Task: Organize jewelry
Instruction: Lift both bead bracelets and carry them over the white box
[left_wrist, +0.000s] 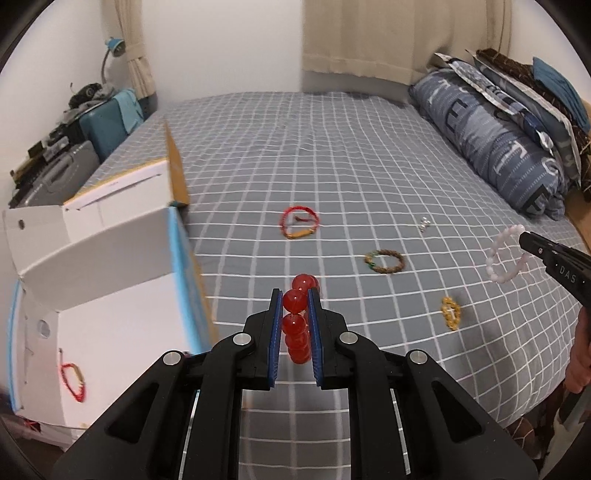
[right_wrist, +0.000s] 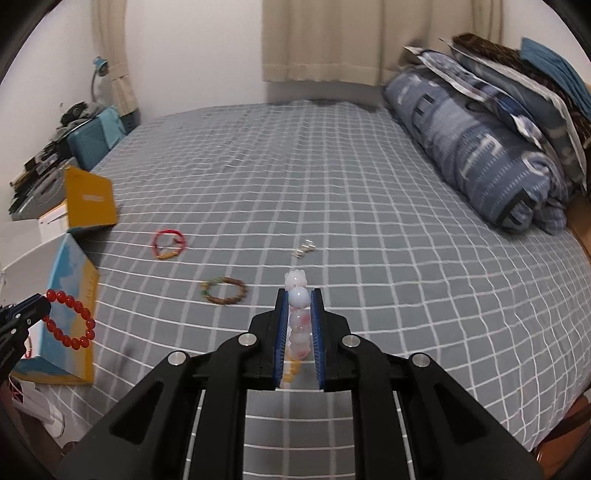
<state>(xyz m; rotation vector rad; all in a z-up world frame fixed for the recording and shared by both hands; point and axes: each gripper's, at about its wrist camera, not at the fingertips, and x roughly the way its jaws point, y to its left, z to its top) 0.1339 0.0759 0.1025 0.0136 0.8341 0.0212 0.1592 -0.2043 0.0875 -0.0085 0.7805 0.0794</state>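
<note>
Checked bedsheet (left_wrist: 332, 155) | glossy round red bead bracelet (left_wrist: 295, 321) | pale bead bracelet (right_wrist: 298, 314)

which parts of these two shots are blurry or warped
Left wrist view: the white box at the near left is smeared by motion blur, and the bed's grid lines bow with fisheye distortion. Right wrist view: the pale pink bracelet in the right hand-held gripper is soft, and dark vignette fills the corners.

The open white box (left_wrist: 110, 295) blocks the left; the checked bed (left_wrist: 332, 155) lies open beyond.
</note>
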